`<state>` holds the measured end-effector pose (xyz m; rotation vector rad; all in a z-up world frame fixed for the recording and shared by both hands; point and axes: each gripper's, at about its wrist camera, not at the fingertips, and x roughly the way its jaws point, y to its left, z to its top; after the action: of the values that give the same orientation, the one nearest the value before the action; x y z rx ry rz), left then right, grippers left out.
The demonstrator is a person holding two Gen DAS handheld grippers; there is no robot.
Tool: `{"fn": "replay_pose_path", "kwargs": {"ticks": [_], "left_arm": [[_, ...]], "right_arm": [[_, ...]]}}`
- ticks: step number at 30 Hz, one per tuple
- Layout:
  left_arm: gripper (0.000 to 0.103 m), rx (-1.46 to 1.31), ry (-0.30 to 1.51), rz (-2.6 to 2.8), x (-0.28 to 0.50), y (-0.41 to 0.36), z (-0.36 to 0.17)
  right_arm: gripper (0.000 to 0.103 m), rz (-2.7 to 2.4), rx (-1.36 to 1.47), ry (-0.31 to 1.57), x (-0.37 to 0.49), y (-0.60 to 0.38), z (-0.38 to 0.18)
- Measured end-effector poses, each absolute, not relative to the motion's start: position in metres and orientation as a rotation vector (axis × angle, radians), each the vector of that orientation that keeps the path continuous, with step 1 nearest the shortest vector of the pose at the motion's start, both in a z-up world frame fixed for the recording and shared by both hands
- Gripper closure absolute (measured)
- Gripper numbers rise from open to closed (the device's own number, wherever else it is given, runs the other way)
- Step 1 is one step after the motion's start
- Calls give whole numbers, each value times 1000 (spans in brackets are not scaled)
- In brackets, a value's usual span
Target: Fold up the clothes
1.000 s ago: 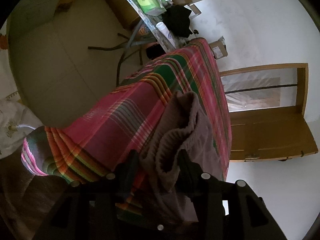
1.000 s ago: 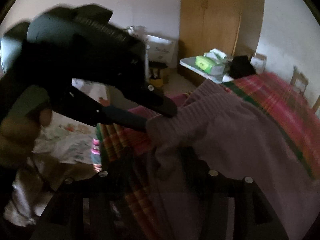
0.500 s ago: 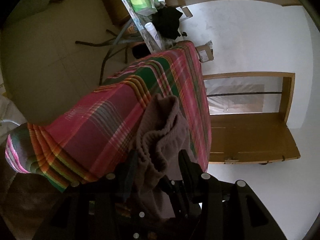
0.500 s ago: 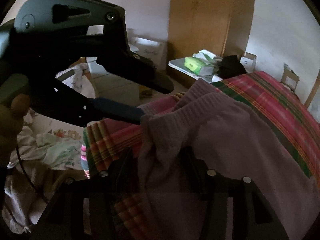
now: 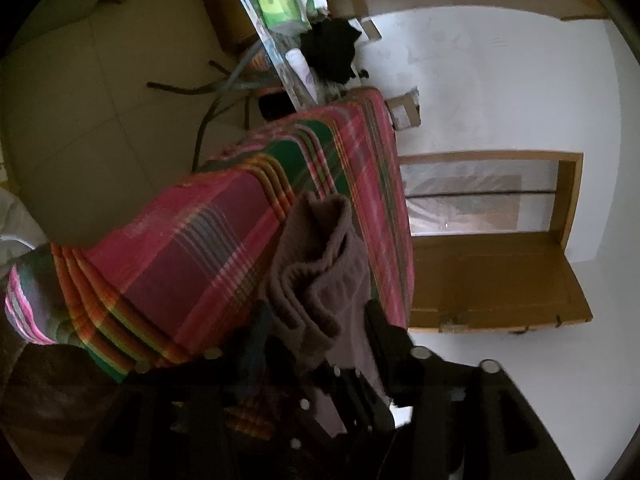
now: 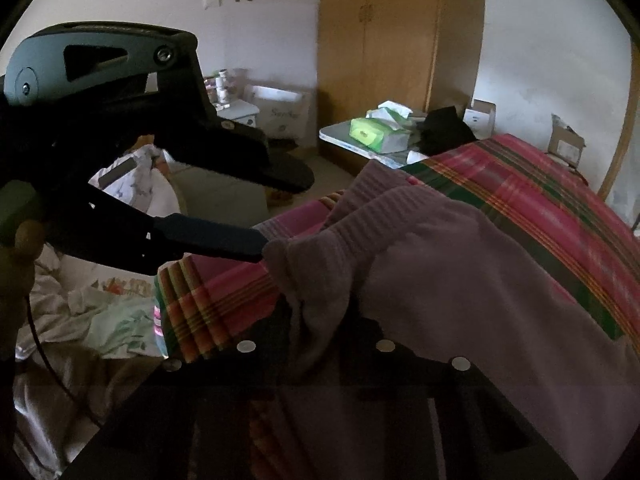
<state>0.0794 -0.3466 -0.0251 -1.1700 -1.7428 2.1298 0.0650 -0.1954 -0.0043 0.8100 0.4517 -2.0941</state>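
Item: mauve knit garment (image 6: 460, 264), bunched at the near edge of the plaid-covered bed (image 6: 560, 184). Left gripper (image 6: 276, 216): fingers opening, ribbed hem between them, unpressed. Right gripper (image 6: 320, 320): fingers closing on a hem fold. Step, by judgement: regrasp; next calls for spreading it flat.

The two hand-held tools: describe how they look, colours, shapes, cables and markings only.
The left tool is seen side-on: a grey-blue rounded plastic body with a round pivot screw and cut-out windows, tapering into two long flat black fingers. A thin black cable hangs below its handle. The right tool shows a black frame with round silver bolt heads.
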Motion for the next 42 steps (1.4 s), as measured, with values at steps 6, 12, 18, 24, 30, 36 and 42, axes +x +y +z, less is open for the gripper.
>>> {"fn": "replay_pose_path", "kwargs": {"ticks": [6,12,18,24,30,36,42], "left_arm": [[41,-1191,-1737,2037,66,-344,-34],[41,-1251,-1684,1956,46,-331,-44],[41,-1267,-1674,1950,19,-326,-43],[45,-1364,-1572,1941,-10,-315,-43],[67,-1420,-1491,1982,-28,-315,-41],[83,-1383,-1470,1997,-29,-324,-40],[84,-1367,-1483,1988,-26,-336,-44]], "right_arm": [[93,-2132,731,484,75,-189,1],[93,-2153,664,498,83,-185,6],[94,-2149,653,484,83,-182,8],[94,-2139,657,464,82,-180,10],[94,-2124,670,440,80,-181,11],[94,-2106,698,423,78,-183,12],[95,-2104,694,479,85,-194,11]]}}
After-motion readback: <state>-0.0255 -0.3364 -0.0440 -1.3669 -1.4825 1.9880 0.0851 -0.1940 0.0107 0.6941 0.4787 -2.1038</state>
